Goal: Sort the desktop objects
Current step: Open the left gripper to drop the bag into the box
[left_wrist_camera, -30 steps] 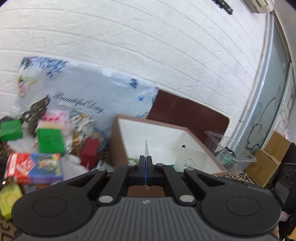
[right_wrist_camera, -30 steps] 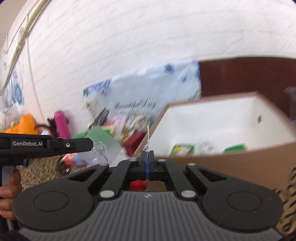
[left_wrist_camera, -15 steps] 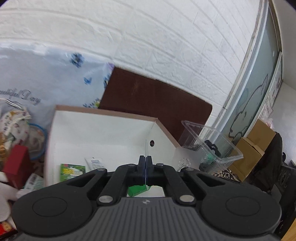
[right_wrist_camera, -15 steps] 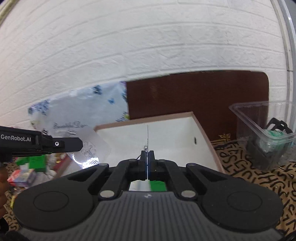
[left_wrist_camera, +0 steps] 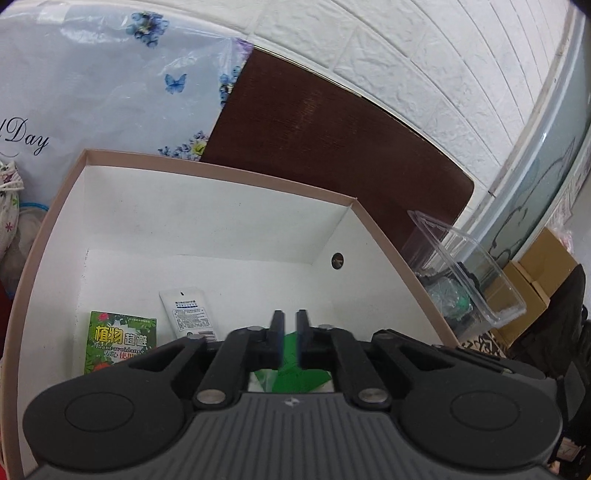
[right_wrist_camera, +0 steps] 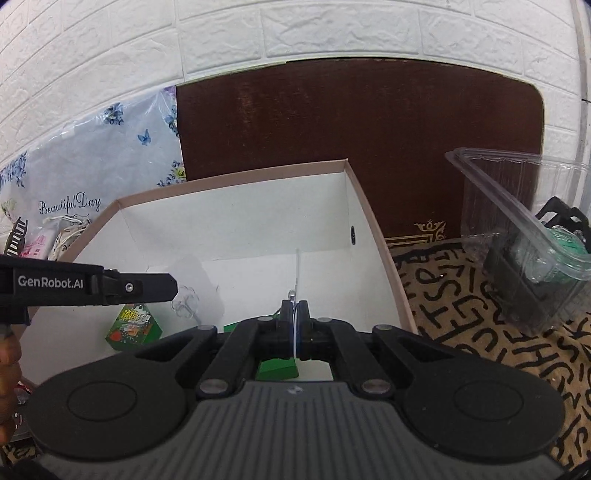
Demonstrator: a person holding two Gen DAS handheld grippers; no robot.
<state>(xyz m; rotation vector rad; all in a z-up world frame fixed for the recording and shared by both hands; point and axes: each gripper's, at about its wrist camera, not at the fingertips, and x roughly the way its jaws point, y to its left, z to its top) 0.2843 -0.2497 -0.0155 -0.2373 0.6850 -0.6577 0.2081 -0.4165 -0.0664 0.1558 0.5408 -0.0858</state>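
A white box [left_wrist_camera: 207,229] with a tan rim stood on the patterned tabletop [right_wrist_camera: 480,332], against a brown board [right_wrist_camera: 351,140]. Right of the box sat a clear tub [right_wrist_camera: 517,229]. Inside the box lay a green packet [left_wrist_camera: 120,341], a white tube [left_wrist_camera: 186,312] beside it, and a green block [right_wrist_camera: 277,367]. The left claw [left_wrist_camera: 290,338] hung over the box, parted by a narrow gap, holding nothing. The right claw [right_wrist_camera: 294,334], also over the box, was pinched on a thin clear card [right_wrist_camera: 297,273] standing edge-on.

Matt cardboard box [left_wrist_camera: 207,168]; clear glossy plastic tub [right_wrist_camera: 517,206]; rough brick wall [right_wrist_camera: 295,33].
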